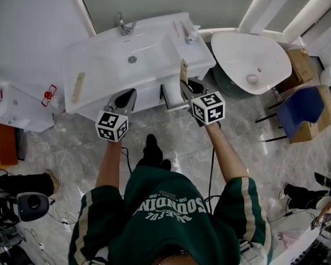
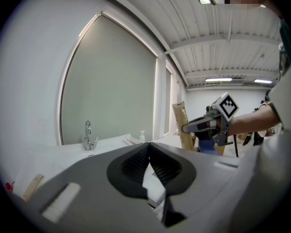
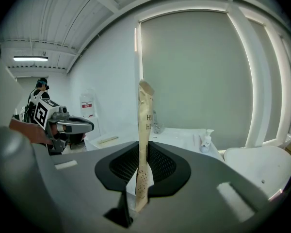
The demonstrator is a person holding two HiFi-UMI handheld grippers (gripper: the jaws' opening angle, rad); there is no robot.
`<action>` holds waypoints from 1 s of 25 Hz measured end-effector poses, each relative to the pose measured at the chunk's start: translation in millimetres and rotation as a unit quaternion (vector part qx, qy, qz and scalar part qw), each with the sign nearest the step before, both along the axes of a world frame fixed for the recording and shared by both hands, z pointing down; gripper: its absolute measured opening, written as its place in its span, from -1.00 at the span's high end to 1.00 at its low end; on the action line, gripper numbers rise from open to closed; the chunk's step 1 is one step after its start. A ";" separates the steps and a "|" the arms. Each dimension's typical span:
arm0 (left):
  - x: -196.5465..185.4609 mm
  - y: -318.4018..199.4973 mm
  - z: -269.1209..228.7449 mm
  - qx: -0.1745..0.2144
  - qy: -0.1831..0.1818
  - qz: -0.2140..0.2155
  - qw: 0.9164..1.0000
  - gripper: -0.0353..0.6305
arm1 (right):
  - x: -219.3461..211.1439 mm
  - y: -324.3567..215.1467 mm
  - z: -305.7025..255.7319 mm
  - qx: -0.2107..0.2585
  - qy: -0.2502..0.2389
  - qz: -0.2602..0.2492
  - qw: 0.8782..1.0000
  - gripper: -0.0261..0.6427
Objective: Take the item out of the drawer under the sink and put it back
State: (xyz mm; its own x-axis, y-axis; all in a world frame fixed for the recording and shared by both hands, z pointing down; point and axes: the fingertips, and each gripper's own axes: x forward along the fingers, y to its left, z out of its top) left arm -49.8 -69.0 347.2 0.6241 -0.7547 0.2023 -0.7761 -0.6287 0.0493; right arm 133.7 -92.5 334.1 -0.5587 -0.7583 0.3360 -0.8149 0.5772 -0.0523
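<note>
Right tool [image 3: 143,154] pinches a tan paper packet [image 3: 145,111] upright; left tool [image 2: 149,147] is clenched and empty.
Gripped low, the thin packet may pivot, slip free, or snag the rim of the drawer [image 1: 172,100].

We see the item [image 3: 144,110], a thin tan paper packet with dark print and small specks, standing upright and edge-on, pinched low down between the fingers [image 3: 162,165] of the right gripper [image 3: 143,152]. The white drawer [image 1: 174,99] juts open below the sink [image 1: 149,48].

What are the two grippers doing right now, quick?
Left gripper: jaws closed, nothing between them.
Right gripper: jaws closed on a tan packet.
</note>
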 end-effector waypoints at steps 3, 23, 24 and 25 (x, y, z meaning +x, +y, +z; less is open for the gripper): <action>1.2 -2.2 8.0 -0.007 -0.001 0.003 1.000 0.74 | 0.6 -1.6 9.8 -0.008 0.000 0.002 1.000 0.78; 18.5 -30.8 115.7 -0.109 0.001 0.028 0.994 0.74 | 4.0 -25.7 135.1 -0.127 -0.027 0.031 0.991 0.78; 19.8 -32.0 122.3 -0.114 0.001 0.029 0.993 0.74 | 5.7 -26.0 144.8 -0.136 -0.029 0.034 0.990 0.78; 21.5 -33.6 128.6 -0.119 0.000 0.030 0.992 0.74 | 8.0 -26.3 154.7 -0.144 -0.030 0.038 0.988 0.78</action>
State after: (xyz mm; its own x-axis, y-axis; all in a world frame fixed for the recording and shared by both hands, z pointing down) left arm -28.3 -102.6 475.9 0.6668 -0.6468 0.3702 -0.7374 -0.6443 0.2025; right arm 141.7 -118.9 488.8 -0.5297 -0.6767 0.5114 -0.8455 0.4691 -0.2549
